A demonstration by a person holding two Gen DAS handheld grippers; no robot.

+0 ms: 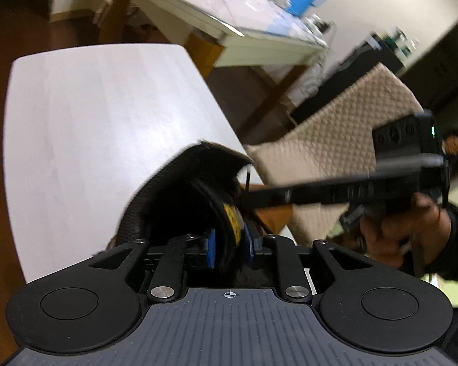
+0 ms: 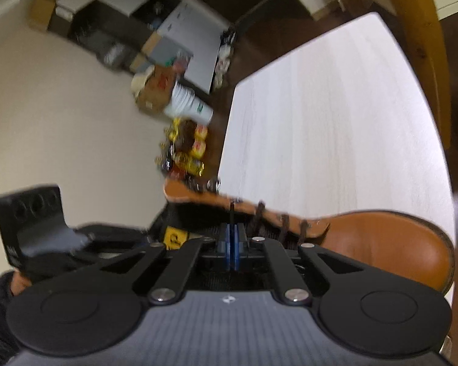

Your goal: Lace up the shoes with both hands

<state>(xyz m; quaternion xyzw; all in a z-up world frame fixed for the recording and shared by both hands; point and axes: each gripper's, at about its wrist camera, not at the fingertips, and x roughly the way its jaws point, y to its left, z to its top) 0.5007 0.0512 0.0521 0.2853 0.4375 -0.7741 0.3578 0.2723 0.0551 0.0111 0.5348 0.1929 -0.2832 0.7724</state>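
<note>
The right gripper (image 2: 231, 244) has its blue pads pressed together with a thin dark lace end (image 2: 232, 212) poking up between them. Just past it sits a tan leather boot (image 2: 390, 244) on the pale table (image 2: 336, 116), dark laces crossing its eyelets. The left gripper (image 2: 113, 235) is off left, blurry.

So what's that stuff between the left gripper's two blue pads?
The brown leather boot's black fabric flap with a yellow label, shown in the left wrist view.
</note>
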